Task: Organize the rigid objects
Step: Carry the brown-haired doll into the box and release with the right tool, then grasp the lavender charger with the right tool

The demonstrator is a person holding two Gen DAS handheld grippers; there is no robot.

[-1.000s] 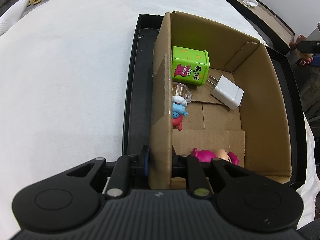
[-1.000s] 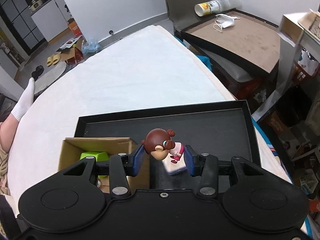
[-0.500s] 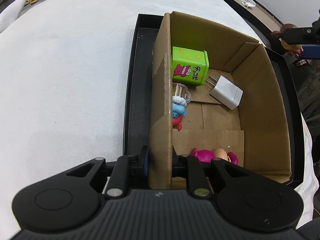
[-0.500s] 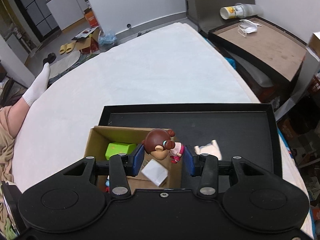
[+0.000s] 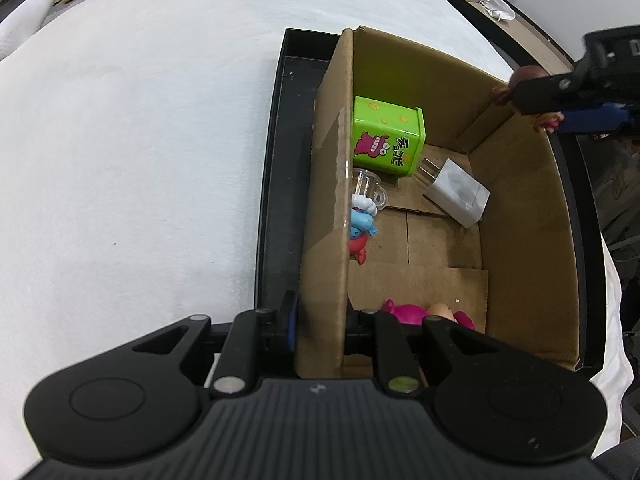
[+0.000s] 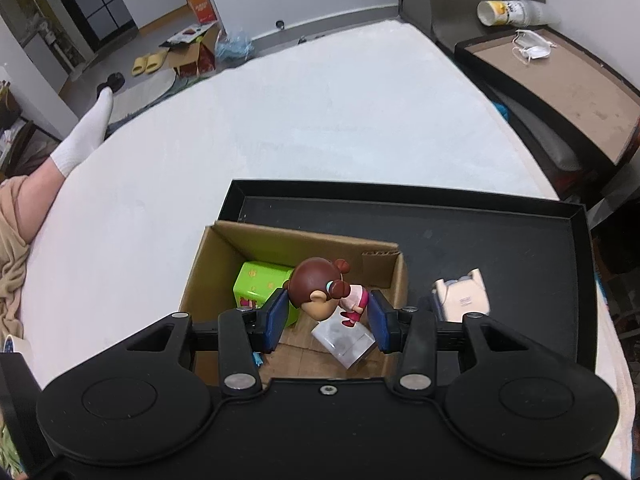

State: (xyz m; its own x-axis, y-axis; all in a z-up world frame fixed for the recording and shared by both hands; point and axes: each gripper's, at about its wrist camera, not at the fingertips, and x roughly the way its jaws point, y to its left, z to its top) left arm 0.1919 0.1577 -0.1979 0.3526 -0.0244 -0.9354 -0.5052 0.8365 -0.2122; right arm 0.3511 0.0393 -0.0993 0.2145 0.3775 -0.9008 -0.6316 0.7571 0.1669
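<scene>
My left gripper is shut on the near left wall of the cardboard box. The box holds a green tin, a white charger, a clear cup, a blue-and-red figure and a pink figure. My right gripper is shut on a brown-haired doll figure and holds it above the box's right part, over the charger. That gripper shows at the box's far right rim in the left wrist view.
The box stands in a black tray on a white bed. A beige device lies in the tray right of the box. A brown-topped black table with a mask and cup stands at the far right. A person's socked leg rests at left.
My right gripper has carried the doll leftwards, from over the tray to above the inside of the box. My left gripper has kept its hold on the box wall.
</scene>
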